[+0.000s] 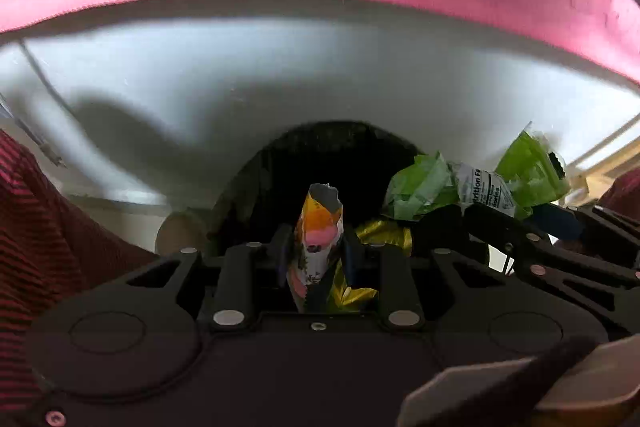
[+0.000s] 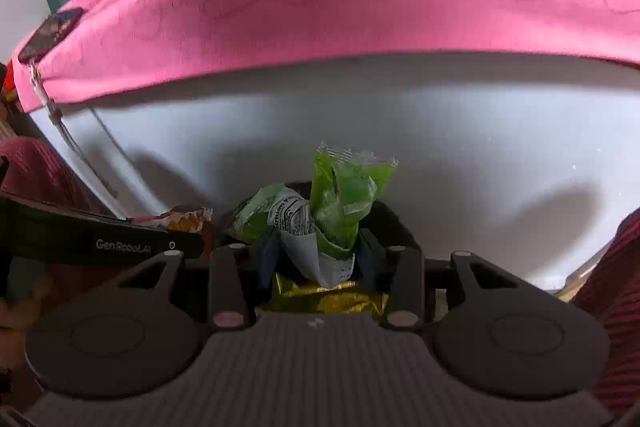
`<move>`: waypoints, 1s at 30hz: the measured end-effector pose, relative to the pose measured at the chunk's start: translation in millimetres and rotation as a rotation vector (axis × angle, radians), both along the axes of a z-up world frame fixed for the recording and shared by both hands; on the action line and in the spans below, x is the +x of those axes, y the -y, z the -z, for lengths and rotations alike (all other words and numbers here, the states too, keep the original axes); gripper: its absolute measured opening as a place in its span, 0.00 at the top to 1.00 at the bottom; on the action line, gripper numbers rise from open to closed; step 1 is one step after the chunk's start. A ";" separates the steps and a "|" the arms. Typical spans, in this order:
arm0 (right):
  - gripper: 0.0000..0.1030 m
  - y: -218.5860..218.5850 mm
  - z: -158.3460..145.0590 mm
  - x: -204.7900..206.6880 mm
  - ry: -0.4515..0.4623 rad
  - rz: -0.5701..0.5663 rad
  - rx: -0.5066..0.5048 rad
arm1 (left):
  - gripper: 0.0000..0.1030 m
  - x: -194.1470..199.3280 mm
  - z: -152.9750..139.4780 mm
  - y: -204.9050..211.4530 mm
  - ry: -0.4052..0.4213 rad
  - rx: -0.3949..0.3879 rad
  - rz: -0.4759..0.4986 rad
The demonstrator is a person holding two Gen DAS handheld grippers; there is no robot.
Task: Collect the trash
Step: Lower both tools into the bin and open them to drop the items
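Gripping a green wrapper (image 2: 344, 203) printed "Nutrition Facts", the right gripper (image 2: 316, 251) nears the left gripper (image 1: 316, 247), clamped on an orange-pink wrapper (image 1: 318, 227).

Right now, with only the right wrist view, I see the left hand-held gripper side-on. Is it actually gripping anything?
Observer: Yes. The left hand-held gripper is shut on an orange-and-pink wrapper, which stands upright between its fingers.
Operator: Is that wrapper intact?
Observer: No. Its top end is torn open and shows grey inside.
Operator: What lies ahead of it?
Observer: A dark bin mouth sits straight beyond the wrapper's tip.
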State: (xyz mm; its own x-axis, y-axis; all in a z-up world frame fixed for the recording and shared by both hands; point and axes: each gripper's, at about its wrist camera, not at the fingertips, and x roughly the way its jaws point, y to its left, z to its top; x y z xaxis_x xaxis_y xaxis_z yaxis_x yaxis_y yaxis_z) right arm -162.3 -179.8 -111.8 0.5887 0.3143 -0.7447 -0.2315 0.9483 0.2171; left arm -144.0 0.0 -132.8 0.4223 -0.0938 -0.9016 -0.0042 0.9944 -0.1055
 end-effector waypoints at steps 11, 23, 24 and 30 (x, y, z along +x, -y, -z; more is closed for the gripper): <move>0.54 -4.0 13.3 4.6 -0.076 -0.003 -0.008 | 0.77 7.2 24.2 4.9 -0.111 0.024 -0.007; 0.52 -1.5 14.1 6.8 -0.091 -0.009 -0.006 | 0.75 7.5 24.3 5.2 -0.120 0.031 -0.004; 0.52 -1.0 14.0 6.9 -0.091 -0.009 -0.006 | 0.74 8.1 25.9 5.1 -0.119 0.032 -0.004; 0.44 -1.5 14.5 6.7 -0.087 -0.007 -0.005 | 0.59 7.9 23.3 5.4 -0.107 0.044 -0.006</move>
State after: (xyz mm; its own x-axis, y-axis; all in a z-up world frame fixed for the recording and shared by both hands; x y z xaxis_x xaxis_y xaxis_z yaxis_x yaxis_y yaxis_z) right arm -155.6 -178.4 -126.3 0.5196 0.3142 -0.7946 -0.2186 0.9479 0.2319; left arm -136.2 -5.4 -156.1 0.3236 -0.0507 -0.9448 -0.0196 0.9980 -0.0602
